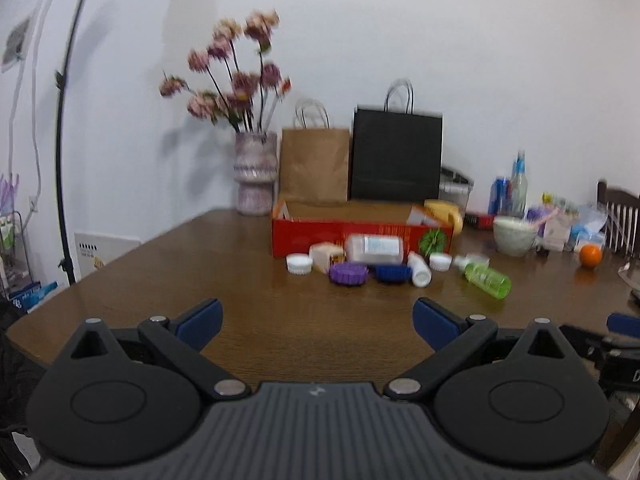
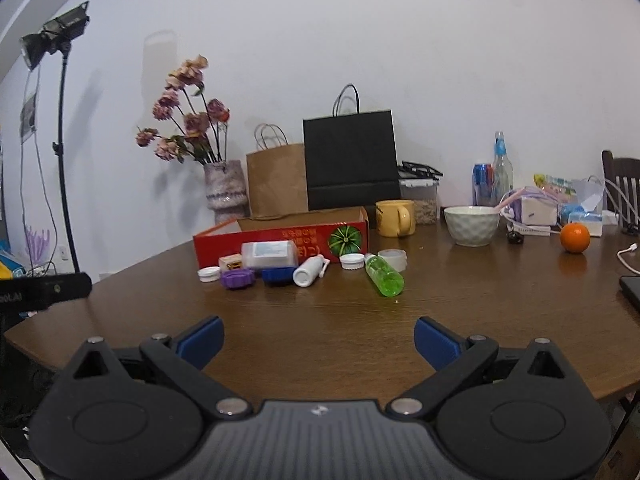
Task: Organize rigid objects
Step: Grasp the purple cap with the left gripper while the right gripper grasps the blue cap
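On a brown wooden table (image 2: 460, 312), a long, shallow red cardboard box (image 2: 280, 240) serves as the landmark; its long side runs left to right and its open top faces up. Just in front of the box lies a cluster of small rigid items. A clear rectangular container (image 2: 269, 254) with a pale label lies on its side, long axis parallel to the box front. Left of it sits one small cream box (image 2: 231, 262). Two white caps (image 2: 209, 274) (image 2: 352, 261) lie flat, one at each end of the cluster. One purple ribbed lid (image 2: 238, 279) and one dark blue ribbed lid (image 2: 277, 275) sit side by side in the front row. One white bottle (image 2: 310, 272) lies on its side, its base toward the camera and its nozzle angled back toward the box. One green transparent bottle (image 2: 384, 276) lies on its side to the right of the box's front corner, neck pointing back toward the box, base toward the viewer. One roll of clear tape (image 2: 393, 259) rests just beside that neck.

Well in front of the box, the left gripper (image 1: 318, 322) and the right gripper (image 2: 319, 340) hover above bare wood, each with blue-padded jaws spread wide and holding nothing.
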### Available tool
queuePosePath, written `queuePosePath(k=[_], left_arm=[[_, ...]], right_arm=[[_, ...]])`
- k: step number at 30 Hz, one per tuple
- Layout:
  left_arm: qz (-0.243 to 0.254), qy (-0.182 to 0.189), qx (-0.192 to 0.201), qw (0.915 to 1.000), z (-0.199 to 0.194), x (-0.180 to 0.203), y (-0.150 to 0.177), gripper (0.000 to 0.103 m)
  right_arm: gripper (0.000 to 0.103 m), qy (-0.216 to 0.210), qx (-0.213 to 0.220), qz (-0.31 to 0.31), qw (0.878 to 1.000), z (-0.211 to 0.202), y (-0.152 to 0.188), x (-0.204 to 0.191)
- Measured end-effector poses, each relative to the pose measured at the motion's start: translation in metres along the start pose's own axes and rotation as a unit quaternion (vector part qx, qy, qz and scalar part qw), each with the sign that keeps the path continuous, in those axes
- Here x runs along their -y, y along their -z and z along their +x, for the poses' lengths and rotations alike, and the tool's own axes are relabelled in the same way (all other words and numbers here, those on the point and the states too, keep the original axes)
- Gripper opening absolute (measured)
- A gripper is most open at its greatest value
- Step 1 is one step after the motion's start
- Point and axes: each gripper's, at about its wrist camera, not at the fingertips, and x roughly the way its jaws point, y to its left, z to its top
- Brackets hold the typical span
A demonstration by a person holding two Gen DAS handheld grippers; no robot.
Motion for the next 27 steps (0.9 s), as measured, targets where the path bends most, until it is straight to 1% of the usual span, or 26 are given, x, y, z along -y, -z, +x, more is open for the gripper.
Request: queuePosePath(k=[2,5,9,14,16,19,23,25,27], left_arm=[[0.007,-0.005,-0.023,0.9997,0.02,0.002,-0.004,0.103],[0.005,0.0,-0.036,0.9994,0.05,0.003,-0.013,0.103],[0.002,0.009,-0.068,0.9976,0.096,0.005,-0.025,0.103],[0.003,0.029,-0.098,0.9948,0.149,0.009,-0.038,0.103],[0.005,0.034,-0.105,0.9939,0.17,0.01,-0.043,0.103],[0.009,0.044,-0.116,0.9923,0.196,0.013,-0.05,0.103],[0.03,0.066,-0.121,0.99,0.225,0.021,-0.053,0.102],[0.041,0.065,-0.123,0.9894,0.236,0.025,-0.052,0.098],[0.04,0.062,-0.135,0.9881,0.249,0.025,-0.051,0.095]], right_arm=[[0.097,-0.005,-0.009,0.005,1.0,0.015,-0.006,0.004],[0.096,-0.011,-0.013,0.0,1.0,0.041,-0.017,0.005],[0.095,-0.029,-0.027,-0.007,0.999,0.08,-0.035,0.006],[0.08,-0.066,-0.059,-0.005,0.996,0.129,-0.052,0.007],[0.071,-0.084,-0.076,-0.001,0.994,0.151,-0.059,0.005],[0.065,-0.088,-0.094,-0.006,0.992,0.181,-0.066,0.002],[0.063,-0.1,-0.103,-0.006,0.99,0.212,-0.074,-0.002],[0.062,-0.107,-0.104,-0.007,0.989,0.224,-0.078,-0.005],[0.062,-0.11,-0.106,-0.013,0.988,0.235,-0.082,-0.009]])
